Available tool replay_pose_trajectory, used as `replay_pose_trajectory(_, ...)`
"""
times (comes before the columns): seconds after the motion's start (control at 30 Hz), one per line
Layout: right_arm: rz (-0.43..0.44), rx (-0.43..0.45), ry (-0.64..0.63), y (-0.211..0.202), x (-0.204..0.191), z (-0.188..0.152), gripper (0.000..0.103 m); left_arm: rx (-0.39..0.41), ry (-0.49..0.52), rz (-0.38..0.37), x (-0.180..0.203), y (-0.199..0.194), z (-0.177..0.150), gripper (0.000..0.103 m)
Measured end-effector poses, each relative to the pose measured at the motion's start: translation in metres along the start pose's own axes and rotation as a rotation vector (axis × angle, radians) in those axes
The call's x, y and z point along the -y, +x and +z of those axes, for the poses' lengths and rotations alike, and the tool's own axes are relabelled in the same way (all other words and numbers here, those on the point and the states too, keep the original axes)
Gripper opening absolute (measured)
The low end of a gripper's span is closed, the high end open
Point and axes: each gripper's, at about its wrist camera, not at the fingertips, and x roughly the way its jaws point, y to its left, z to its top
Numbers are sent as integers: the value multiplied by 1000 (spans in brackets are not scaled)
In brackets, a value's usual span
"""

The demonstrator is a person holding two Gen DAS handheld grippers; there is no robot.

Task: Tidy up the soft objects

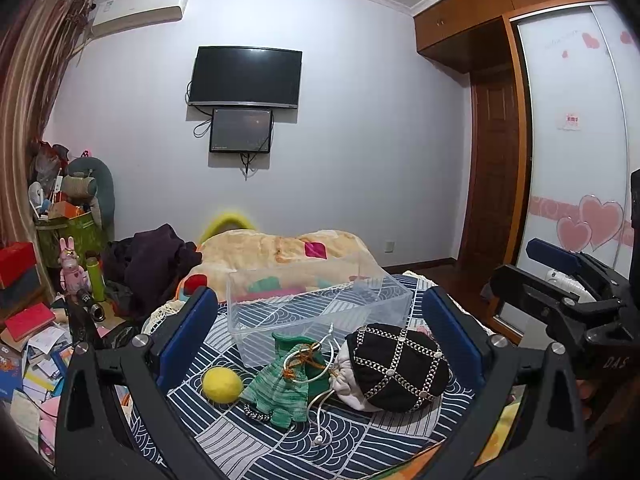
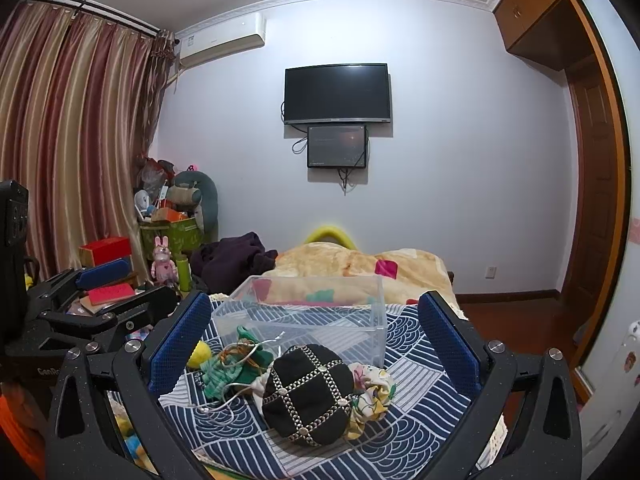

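Note:
On the blue patterned bed cover lie a yellow felt ball (image 1: 222,385), a green knitted piece (image 1: 282,380) with white cord over it, and a black studded hat (image 1: 400,366) on a white cloth. A clear plastic box (image 1: 316,304) stands empty behind them. My left gripper (image 1: 320,344) is open, hovering in front of the pile. In the right wrist view the hat (image 2: 308,394) is central, a floral cloth (image 2: 374,396) to its right, the green piece (image 2: 224,372) and ball (image 2: 199,354) to its left, the box (image 2: 308,316) behind. My right gripper (image 2: 316,340) is open and empty.
A beige blanket (image 1: 280,252) and dark clothes (image 1: 152,268) lie behind the box. Books, boxes and toys (image 1: 36,344) clutter the floor on the left. A wardrobe (image 1: 572,140) and door stand on the right. The right gripper's body (image 1: 568,304) shows beside the left one.

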Motion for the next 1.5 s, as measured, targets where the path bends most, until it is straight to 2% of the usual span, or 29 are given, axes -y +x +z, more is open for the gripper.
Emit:
replay_pose_trajectory(0.43,7,-10,10,4,0,-5,103,-6,5,-6,-2,3,-1,103)
replay_pose_trajectory(0.67,23,-76,27,21,7,-16,103,-72,-27,18,-20,23,-17,102)
replay_pose_trajectory(0.77,47,-111,38,29,9,-24,102,-125,-60,34,-35,36,-27,90)
replay_pose_trajectory(1.07,108,-238,50,55,8,-44,83,-286,-164,152,-80,82,-63,77)
replay_pose_trajectory(1.2,125,-276,60,66,6,-47,75,-342,-193,176,-94,99,-78,69)
replay_pose_trajectory(1.37,85,-338,37,88,3,-54,70,-395,-235,176,-105,121,-90,53)
replay_pose_trajectory(1.5,36,-417,19,105,4,-65,67,-428,-265,185,-113,133,-99,48)
